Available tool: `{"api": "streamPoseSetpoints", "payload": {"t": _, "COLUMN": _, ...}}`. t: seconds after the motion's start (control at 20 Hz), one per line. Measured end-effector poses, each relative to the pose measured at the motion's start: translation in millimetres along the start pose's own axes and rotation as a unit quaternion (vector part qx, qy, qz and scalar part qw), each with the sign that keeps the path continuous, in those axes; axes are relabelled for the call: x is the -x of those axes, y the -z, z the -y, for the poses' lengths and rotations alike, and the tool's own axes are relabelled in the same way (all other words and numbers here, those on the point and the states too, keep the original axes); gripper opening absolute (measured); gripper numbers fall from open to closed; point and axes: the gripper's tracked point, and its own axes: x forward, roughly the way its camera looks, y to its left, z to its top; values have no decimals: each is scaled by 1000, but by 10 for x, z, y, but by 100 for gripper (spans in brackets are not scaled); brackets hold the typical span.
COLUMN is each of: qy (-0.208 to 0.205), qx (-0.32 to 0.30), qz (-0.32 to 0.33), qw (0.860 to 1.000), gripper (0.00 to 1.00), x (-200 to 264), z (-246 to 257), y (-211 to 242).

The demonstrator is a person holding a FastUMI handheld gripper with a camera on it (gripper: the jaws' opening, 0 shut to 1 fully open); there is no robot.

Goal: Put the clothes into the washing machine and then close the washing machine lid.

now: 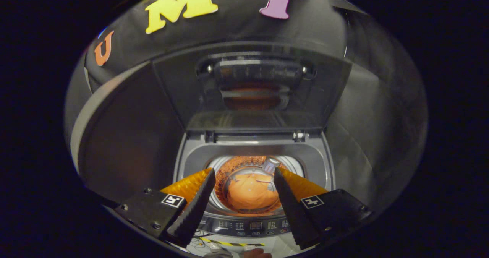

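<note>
1. While the gripper (pixel 244 176) hovers over the washing machine (pixel 317 162), its jaws stand spread and hold nothing.
2. Beyond and below the fingers, seen between them, the orange clothes (pixel 250 195) lie crumpled at the bottom of the drum (pixel 229 166).
3. Behind the drum, the lid (pixel 252 91) stands raised at the machine's rear edge.

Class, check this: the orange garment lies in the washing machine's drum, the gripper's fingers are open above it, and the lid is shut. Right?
Not quite: the gripper view shows the lid standing open. The orange garment does lie in the drum, with the gripper open above it.
</note>
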Motion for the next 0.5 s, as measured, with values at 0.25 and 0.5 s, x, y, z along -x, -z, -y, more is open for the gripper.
{"api": "streamPoseSetpoints", "payload": {"t": 0.25, "qy": 14, "qx": 3, "qz": 74, "qw": 997, "gripper": 96, "x": 582, "z": -32, "y": -881}}
{"api": "streamPoseSetpoints", "payload": {"t": 0.5, "qy": 6, "qx": 2, "qz": 106, "qw": 994, "gripper": 96, "x": 558, "z": -51, "y": -1615}}
